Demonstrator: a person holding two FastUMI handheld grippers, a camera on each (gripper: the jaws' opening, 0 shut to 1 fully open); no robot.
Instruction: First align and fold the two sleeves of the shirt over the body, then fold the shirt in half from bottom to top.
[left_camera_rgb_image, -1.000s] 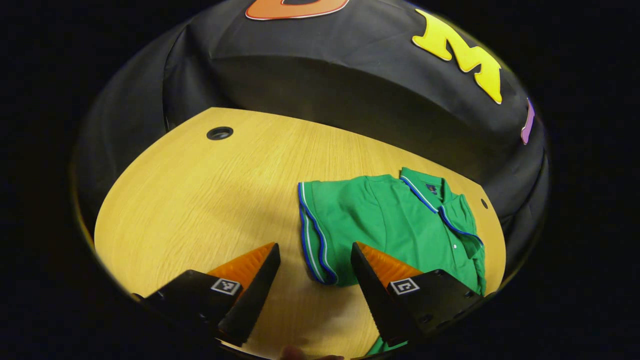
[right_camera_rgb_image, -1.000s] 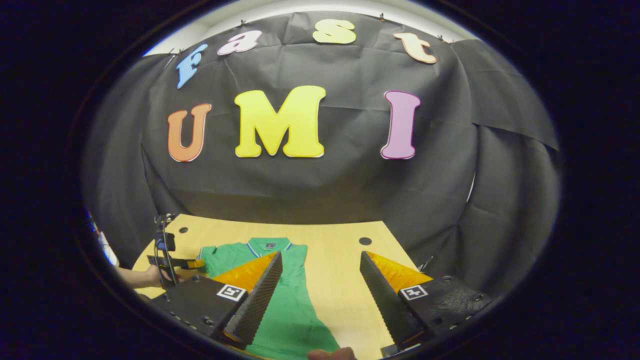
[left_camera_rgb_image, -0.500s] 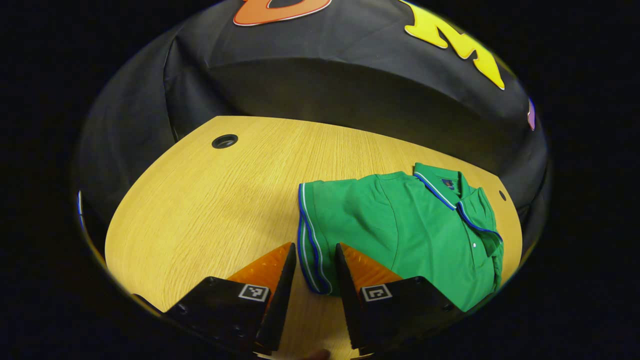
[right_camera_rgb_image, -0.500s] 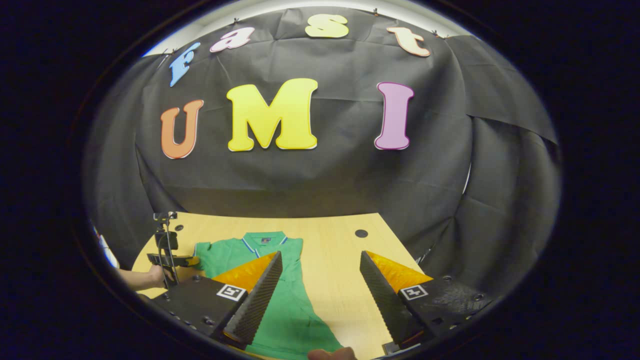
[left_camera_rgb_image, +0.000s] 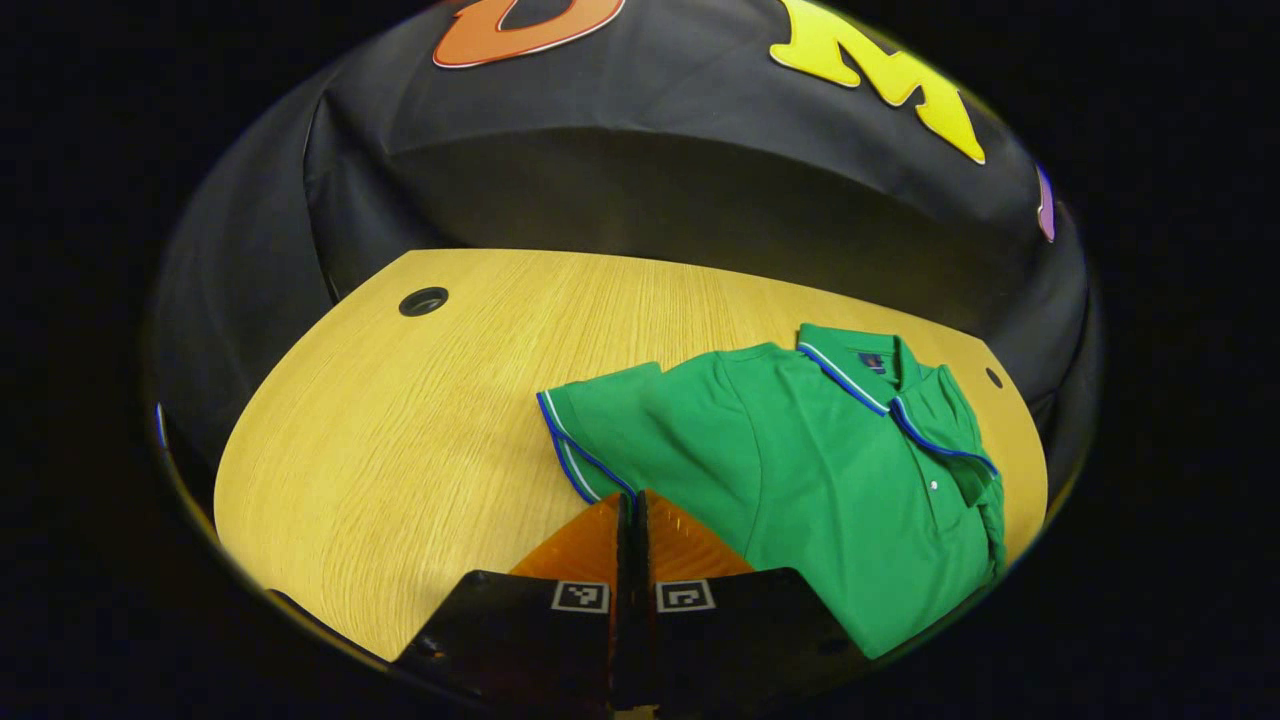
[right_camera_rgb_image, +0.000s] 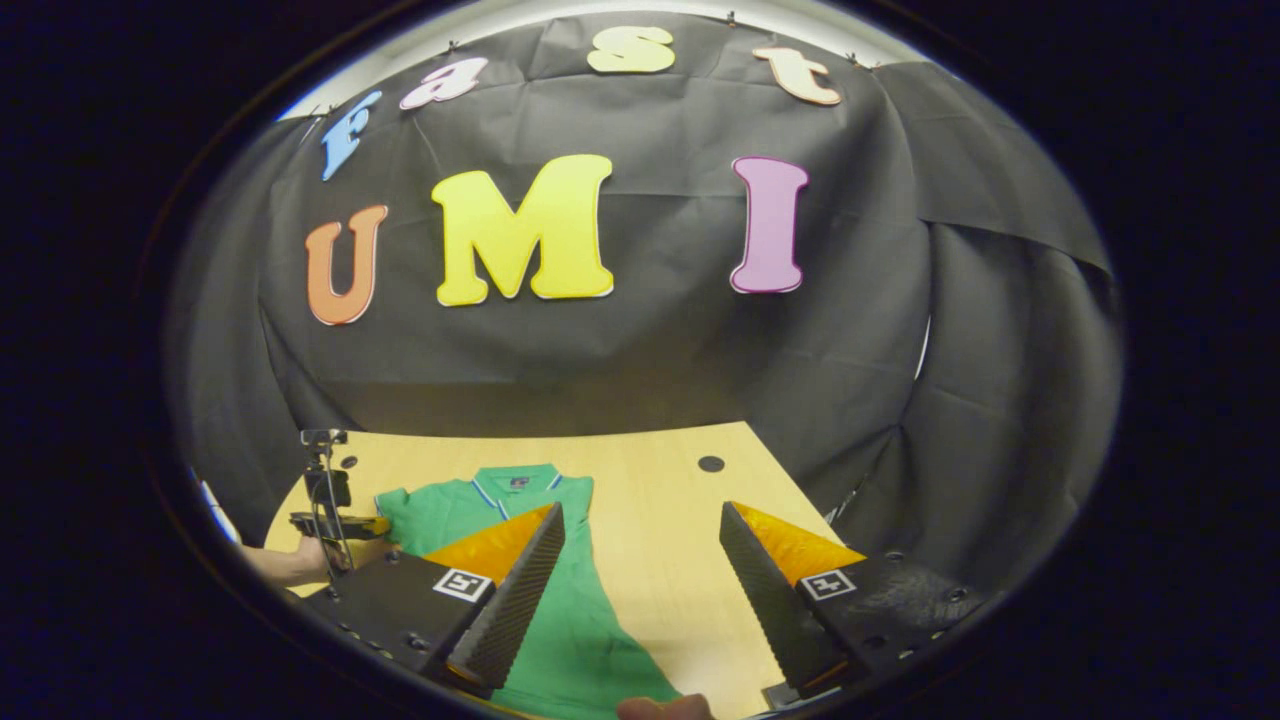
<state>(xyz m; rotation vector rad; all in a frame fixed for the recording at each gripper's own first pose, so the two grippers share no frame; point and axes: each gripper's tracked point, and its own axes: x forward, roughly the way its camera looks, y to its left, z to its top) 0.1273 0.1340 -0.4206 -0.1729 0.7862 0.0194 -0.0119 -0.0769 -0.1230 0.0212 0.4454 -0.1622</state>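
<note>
**Cloth, Wood Grain and Ridged Pads**

The shirt (left_camera_rgb_image: 800, 470) is soft matt knit cloth, lightly creased, its sleeve (left_camera_rgb_image: 600, 440) and collar (left_camera_rgb_image: 880, 385) edged with smooth woven stripes. The table (left_camera_rgb_image: 420, 440) looks like pale wood laminate with fine straight grain and a faint sheen. Behind it hangs matt, wrinkled cloth on the booth wall (right_camera_rgb_image: 650, 340). The right gripper (right_camera_rgb_image: 640, 570) has fingers (right_camera_rgb_image: 520, 590) with ridged, saw-toothed inner faces and matt, hard plastic-looking bodies.

The bench (left_camera_rgb_image: 420, 430) has a light wood-grain top. A round hole (left_camera_rgb_image: 423, 301) sits near its far left corner, a smaller hole (left_camera_rgb_image: 993, 377) at the far right. Black cloth (right_camera_rgb_image: 640, 350) hangs behind it.
</note>
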